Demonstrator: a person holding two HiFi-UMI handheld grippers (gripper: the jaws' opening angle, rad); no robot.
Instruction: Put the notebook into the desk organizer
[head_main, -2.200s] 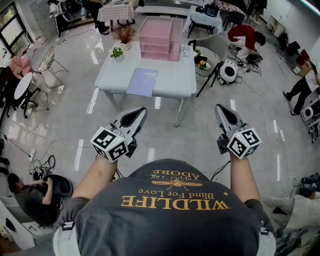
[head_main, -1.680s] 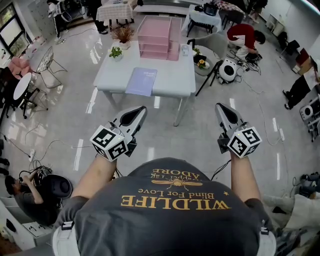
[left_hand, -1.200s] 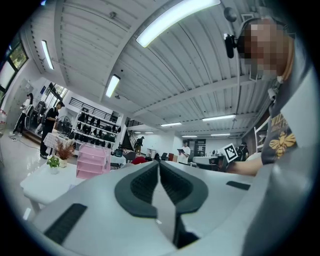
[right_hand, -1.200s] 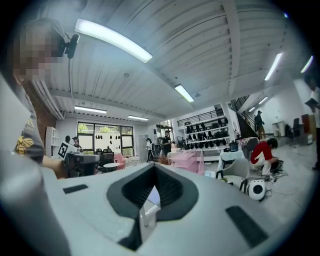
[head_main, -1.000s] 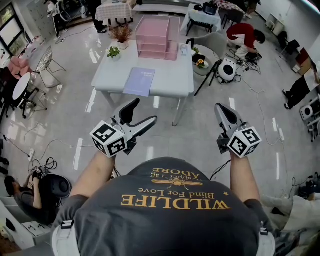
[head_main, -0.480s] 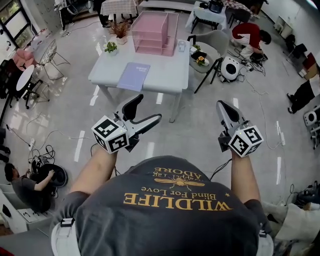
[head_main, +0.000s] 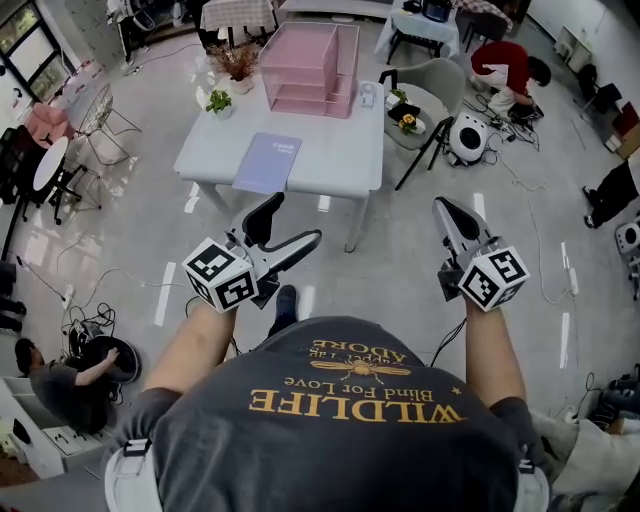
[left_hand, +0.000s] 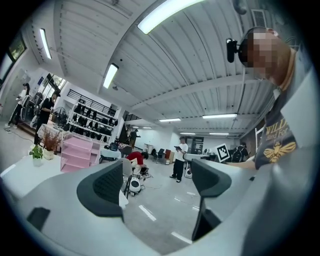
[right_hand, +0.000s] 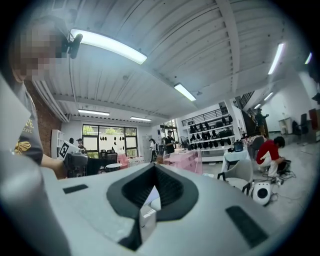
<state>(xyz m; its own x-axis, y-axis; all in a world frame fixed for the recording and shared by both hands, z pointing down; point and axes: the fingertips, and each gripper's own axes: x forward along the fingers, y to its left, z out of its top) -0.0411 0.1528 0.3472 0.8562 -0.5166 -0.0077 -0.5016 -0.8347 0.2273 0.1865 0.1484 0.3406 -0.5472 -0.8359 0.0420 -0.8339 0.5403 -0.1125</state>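
At the far left of the head view a seated person is low on the grey floor beside a tangle of cables, with a small round table further up that side. Next comes the left gripper, held out level over the floor by a bare forearm, its marker cube nearest the wearer. Its jaws have just been opening and stand wide apart, and the left gripper view shows only open room between the two dark pads. Beyond it, across a stretch of floor, stands the white table. The notebook, pale lavender, lies flat and closed near the table's front edge, left of the middle, touching neither gripper. On the back part of the same table the pink desk organizer stands upright with its stacked trays, well apart from the notebook. A small green potted plant sits at the table's far left corner near it. Further right the right gripper reaches out over the floor, also short of the table. Its jaws are closed together with nothing between them, and the right gripper view shows the pads meeting at the tip. At the upper right a person in a red top crouches by a round white device.
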